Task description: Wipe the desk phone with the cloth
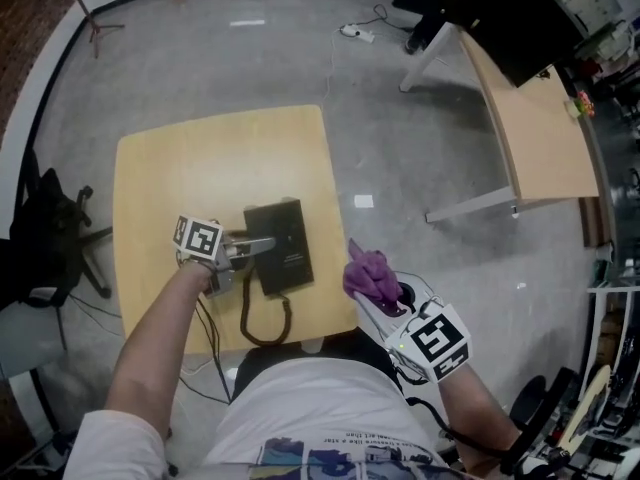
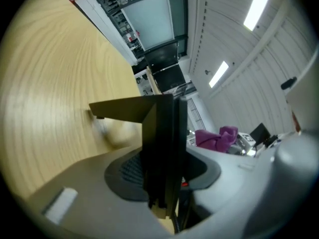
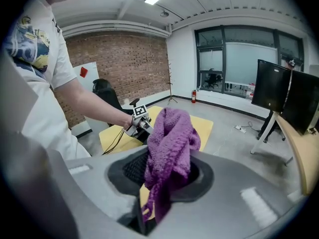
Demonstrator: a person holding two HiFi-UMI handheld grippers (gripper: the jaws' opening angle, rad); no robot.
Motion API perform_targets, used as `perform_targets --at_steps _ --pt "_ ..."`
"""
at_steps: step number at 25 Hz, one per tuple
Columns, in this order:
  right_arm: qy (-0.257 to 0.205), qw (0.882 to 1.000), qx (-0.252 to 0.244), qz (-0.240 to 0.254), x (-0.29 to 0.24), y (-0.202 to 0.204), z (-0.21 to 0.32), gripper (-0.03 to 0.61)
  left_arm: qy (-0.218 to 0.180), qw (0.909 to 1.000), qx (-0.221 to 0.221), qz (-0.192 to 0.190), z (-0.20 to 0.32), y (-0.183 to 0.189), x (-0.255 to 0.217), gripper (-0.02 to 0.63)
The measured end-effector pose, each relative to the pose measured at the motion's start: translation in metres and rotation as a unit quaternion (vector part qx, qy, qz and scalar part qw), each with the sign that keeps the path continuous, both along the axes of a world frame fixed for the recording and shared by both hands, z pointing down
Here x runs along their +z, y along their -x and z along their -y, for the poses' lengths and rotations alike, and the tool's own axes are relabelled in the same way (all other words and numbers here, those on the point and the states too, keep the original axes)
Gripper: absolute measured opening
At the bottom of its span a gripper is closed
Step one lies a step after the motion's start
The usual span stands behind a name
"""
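The black desk phone (image 1: 280, 246) lies on the light wooden table (image 1: 200, 158), its cord (image 1: 262, 323) looping toward the front edge. My left gripper (image 1: 263, 245) lies across the phone's left part. In the left gripper view a black slab of the phone (image 2: 162, 148) stands between the jaws, which look closed on it. My right gripper (image 1: 372, 293) hovers off the table's right front corner, shut on a purple cloth (image 1: 368, 273) that bunches up above its jaws (image 3: 169, 143). The cloth also shows in the left gripper view (image 2: 217, 137).
A black office chair (image 1: 50, 228) stands left of the table. A second desk (image 1: 545, 128) with a dark monitor (image 1: 500, 8) is at the upper right. A power strip (image 1: 358, 34) lies on the grey floor behind.
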State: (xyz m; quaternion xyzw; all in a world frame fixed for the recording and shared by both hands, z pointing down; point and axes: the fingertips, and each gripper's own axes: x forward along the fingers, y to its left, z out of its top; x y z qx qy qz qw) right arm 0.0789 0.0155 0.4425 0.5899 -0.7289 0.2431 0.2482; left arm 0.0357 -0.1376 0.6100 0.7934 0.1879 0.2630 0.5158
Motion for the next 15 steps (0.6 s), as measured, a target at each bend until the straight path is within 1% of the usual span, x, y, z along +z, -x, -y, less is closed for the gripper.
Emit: perform_targets --at_steps 4,5,7,11,13,15 --pt "-0.004 1.000 -0.010 -0.005 0.002 0.009 0.007 0.103 -0.023 0.9992 -0.019 0.028 0.006 0.006 0.010 0.201" --pt "-0.005 1.000 -0.011 -0.006 0.000 0.010 0.007 0.103 -0.033 0.9986 -0.025 0.034 0.008 0.004 0.010 0.207" --pt "-0.006 1.000 -0.012 -0.009 -0.005 0.014 0.008 0.103 -0.065 0.9960 -0.037 0.049 0.012 0.002 0.010 0.243" --pt "-0.008 1.000 -0.013 -0.008 -0.009 0.022 0.008 0.103 -0.129 0.9857 -0.076 0.078 0.024 0.008 0.013 0.304" --pt "-0.011 1.000 -0.018 -0.008 -0.010 0.026 0.006 0.103 -0.150 0.9797 -0.100 0.088 0.030 0.014 0.013 0.324" --pt "-0.014 1.000 -0.020 -0.010 -0.011 0.029 0.003 0.103 -0.163 0.9745 -0.122 0.094 0.035 0.019 0.013 0.328"
